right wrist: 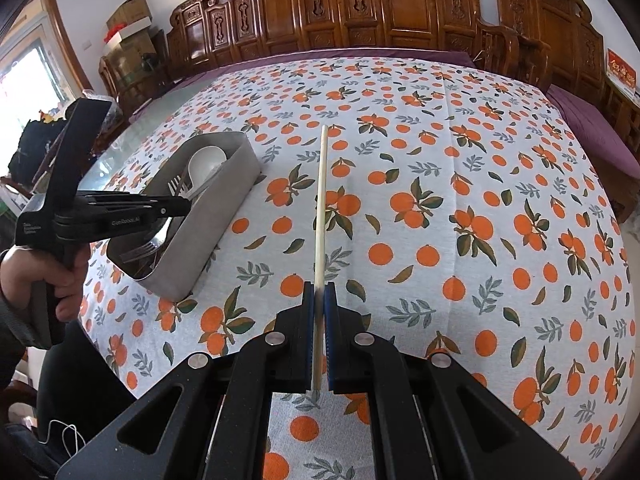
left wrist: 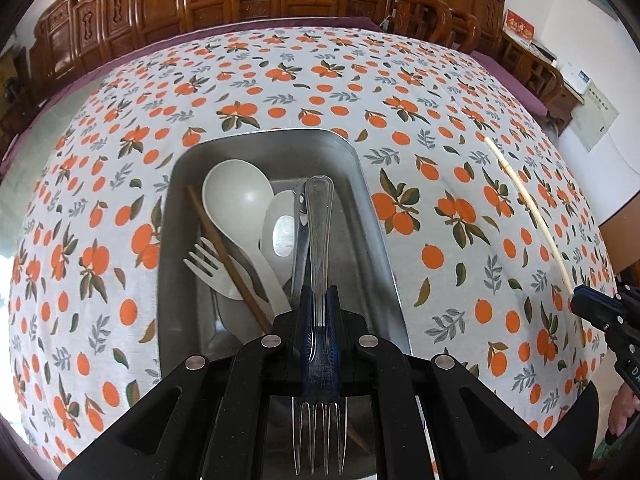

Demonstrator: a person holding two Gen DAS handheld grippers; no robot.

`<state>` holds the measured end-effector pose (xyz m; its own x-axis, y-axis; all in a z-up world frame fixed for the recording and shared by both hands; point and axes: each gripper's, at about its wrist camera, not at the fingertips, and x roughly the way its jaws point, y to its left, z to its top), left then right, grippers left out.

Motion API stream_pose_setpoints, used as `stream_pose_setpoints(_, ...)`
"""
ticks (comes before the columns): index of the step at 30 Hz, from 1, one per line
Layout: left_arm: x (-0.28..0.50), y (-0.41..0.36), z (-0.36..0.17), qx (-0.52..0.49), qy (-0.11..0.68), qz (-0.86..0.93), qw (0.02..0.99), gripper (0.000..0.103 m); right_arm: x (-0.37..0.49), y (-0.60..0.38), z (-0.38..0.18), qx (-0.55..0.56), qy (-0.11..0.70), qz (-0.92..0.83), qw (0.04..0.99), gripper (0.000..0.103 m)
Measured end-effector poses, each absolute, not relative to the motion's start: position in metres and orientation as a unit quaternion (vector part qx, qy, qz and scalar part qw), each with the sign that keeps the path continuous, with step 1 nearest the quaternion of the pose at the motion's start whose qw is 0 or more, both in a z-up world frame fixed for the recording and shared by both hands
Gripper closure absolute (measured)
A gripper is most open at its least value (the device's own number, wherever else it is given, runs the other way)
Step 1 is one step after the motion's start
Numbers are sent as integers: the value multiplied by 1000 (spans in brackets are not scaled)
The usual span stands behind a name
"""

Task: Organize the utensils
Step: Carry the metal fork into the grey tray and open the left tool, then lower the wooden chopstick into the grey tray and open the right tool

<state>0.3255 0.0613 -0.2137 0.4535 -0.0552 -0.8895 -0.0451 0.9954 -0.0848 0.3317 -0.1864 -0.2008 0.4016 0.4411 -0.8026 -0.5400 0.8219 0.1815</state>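
- Carved wooden screens and chairs [right wrist: 400, 4] along the back wall, big tabletop [right wrist: 500, 160] under an orange-print cloth, purple edge showing at the far side.
- Metal tray [left wrist: 372, 200] sitting on the tabletop, already loaded: big white ladle [left wrist: 236, 196], smaller white spoon [left wrist: 282, 224], white plastic fork [left wrist: 208, 260], one brown chopstick [left wrist: 224, 252] lying diagonal across them. Looks like the collecting bin for all the utensils.
- Left gripper [left wrist: 319, 300] hanging right over the near end of the tray, fingers clamped shut on a metal fork [left wrist: 319, 220]. Gripped around the neck, handle pointing out toward the far end of the tray, tines sticking back toward the camera. Lined up lengthwise with the tray, probably so it drops in alongside the rest instead of jamming crosswise.
- Right gripper [right wrist: 319, 300] off to the side over bare cloth, well apart from the tray, fingers pinched tight on a pale chopstick [right wrist: 322, 184]. Held near one end, rest poking straight forward above the cloth.
- Guessing fork goes in first, then chopstick, right side parked clear so the two grippers don't bump.
- Possible snag: fork landing on top of the spoon pile and rocking; thin chopstick swivelling in a pinch that far from its middle.
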Motion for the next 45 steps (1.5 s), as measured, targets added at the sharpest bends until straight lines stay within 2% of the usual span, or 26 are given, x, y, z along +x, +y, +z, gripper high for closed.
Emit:
stream_pose_setpoints(15, 320, 60, -204, -56, 513, -16, 856, 97, 329, -168, -195, -65, 459, 303, 833, 97)
stream_pose_setpoints(29, 277, 98, -162, -59, 469, -5, 881, 96, 322, -102, -183, -77, 451, 344, 820, 97)
stream_pose_setpoints(45, 249, 140, -151, -75, 453, 15, 888, 96, 328, -32, -180, -80, 459, 377, 800, 97)
